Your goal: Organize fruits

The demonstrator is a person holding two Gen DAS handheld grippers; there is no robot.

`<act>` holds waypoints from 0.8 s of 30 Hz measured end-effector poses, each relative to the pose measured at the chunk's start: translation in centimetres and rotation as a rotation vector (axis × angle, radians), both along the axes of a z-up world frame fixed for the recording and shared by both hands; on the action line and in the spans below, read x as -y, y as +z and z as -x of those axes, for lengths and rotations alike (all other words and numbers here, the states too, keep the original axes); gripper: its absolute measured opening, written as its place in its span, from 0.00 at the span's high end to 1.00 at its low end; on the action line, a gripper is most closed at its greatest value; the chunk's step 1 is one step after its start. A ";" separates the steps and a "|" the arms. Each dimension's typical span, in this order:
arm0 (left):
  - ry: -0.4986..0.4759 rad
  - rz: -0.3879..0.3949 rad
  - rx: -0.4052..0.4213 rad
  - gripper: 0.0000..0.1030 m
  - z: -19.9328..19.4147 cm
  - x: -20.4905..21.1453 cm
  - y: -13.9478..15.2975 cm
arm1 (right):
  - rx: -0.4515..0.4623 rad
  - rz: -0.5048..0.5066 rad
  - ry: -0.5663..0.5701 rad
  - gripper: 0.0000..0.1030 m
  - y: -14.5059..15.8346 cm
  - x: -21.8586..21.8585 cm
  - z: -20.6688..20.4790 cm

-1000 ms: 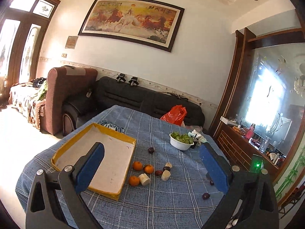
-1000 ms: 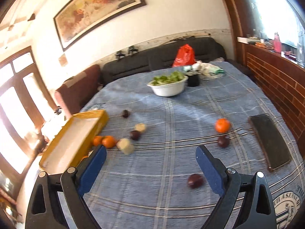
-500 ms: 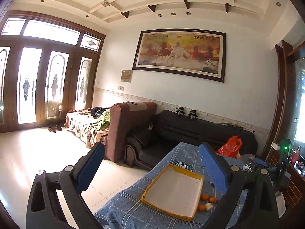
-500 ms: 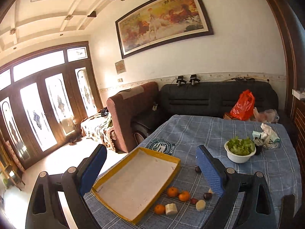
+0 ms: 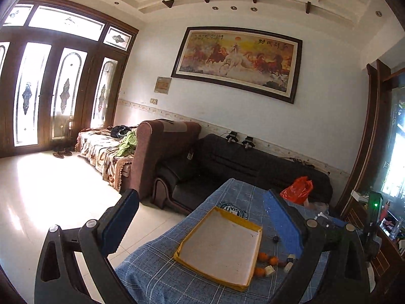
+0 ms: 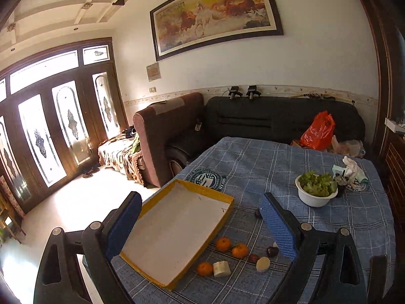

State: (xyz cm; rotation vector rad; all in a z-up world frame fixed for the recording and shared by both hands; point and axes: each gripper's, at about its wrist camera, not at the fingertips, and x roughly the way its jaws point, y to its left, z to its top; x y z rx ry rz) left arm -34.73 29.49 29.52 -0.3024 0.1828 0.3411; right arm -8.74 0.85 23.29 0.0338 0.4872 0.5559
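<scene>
A shallow yellow-rimmed tray with an empty white floor lies on the blue checked tablecloth; it also shows in the left wrist view. Right of the tray lie three oranges, white fruit chunks and small dark fruits. The same cluster shows in the left wrist view. My right gripper is open and empty, held above the tray. My left gripper is open and empty, held high at the table's left side.
A white bowl of greens stands at the far right with crumpled tissue behind it. An orange bag sits on the black sofa. The table's left edge drops to the tiled floor.
Both grippers have pulled back and up from the table, so the tray and fruit cluster look smaller and lower. The left view has swung left toward the doors. Both stayed open.
</scene>
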 end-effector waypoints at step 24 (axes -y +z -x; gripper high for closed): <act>-0.568 0.119 -0.579 0.28 -26.7 16.8 -21.8 | -0.554 0.035 -0.237 0.30 -21.8 19.7 -3.9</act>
